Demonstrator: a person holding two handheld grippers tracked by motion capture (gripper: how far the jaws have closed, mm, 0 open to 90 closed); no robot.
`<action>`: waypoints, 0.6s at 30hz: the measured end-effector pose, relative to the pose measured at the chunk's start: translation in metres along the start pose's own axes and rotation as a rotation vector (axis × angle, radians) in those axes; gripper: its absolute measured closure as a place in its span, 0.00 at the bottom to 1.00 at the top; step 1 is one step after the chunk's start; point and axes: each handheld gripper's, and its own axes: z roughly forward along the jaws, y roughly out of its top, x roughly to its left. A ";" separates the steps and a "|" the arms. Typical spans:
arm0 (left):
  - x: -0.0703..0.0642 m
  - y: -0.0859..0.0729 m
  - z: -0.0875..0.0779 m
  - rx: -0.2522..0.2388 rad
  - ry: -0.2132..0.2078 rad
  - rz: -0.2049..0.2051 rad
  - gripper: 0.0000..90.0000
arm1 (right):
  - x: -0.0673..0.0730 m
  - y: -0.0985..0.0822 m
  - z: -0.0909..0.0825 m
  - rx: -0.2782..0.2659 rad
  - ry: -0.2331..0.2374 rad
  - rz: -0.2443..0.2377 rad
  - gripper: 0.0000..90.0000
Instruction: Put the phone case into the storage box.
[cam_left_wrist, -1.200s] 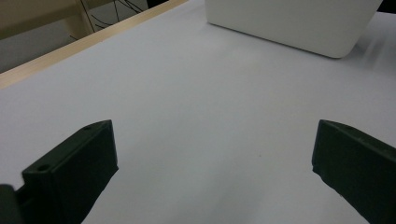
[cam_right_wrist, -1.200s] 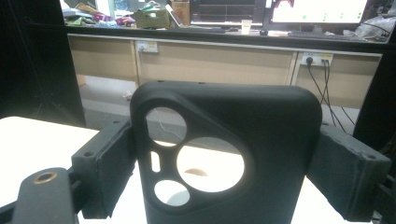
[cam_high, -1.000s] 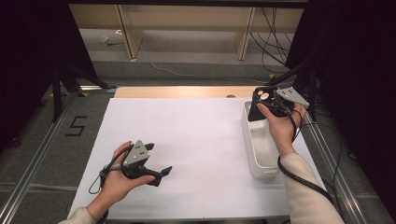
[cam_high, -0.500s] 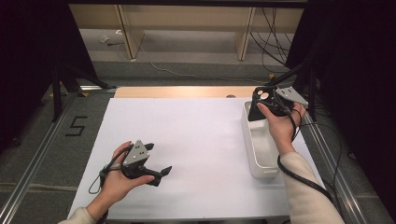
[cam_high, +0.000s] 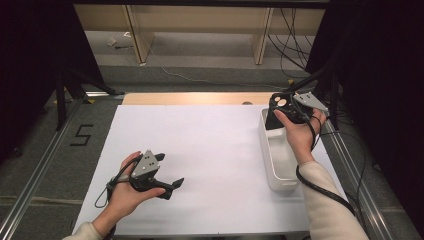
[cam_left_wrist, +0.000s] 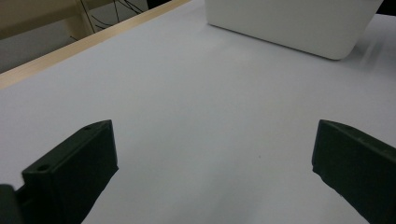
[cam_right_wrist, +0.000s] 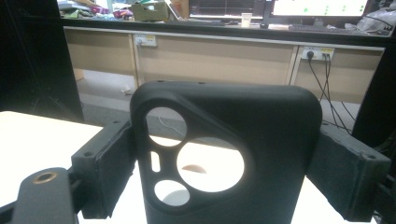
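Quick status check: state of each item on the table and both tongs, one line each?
Left tongs: open, nothing between the jaws, low over the white table.
Right tongs: shut on the black phone case, held above the bin's far end.
Black phone case: upright, clamped by its sides, camera cutouts facing the lens.
White bin: upright on the table's right side; visible inside looks empty.

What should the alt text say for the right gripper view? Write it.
The right gripper clamps a black phone case upright between its two jaws, camera cutouts facing the lens. Behind it are the white table, wooden cabinets and a desk with monitors.
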 end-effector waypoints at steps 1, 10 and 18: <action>0.000 0.000 0.000 0.000 0.000 0.000 0.00 | 0.000 0.000 0.000 0.004 0.001 0.001 0.17; 0.000 0.000 0.000 -0.001 -0.002 -0.002 0.00 | -0.001 -0.002 0.005 0.019 -0.002 0.000 0.17; 0.000 0.000 0.000 -0.001 -0.002 -0.002 0.00 | -0.001 -0.003 0.008 0.033 0.001 -0.013 0.17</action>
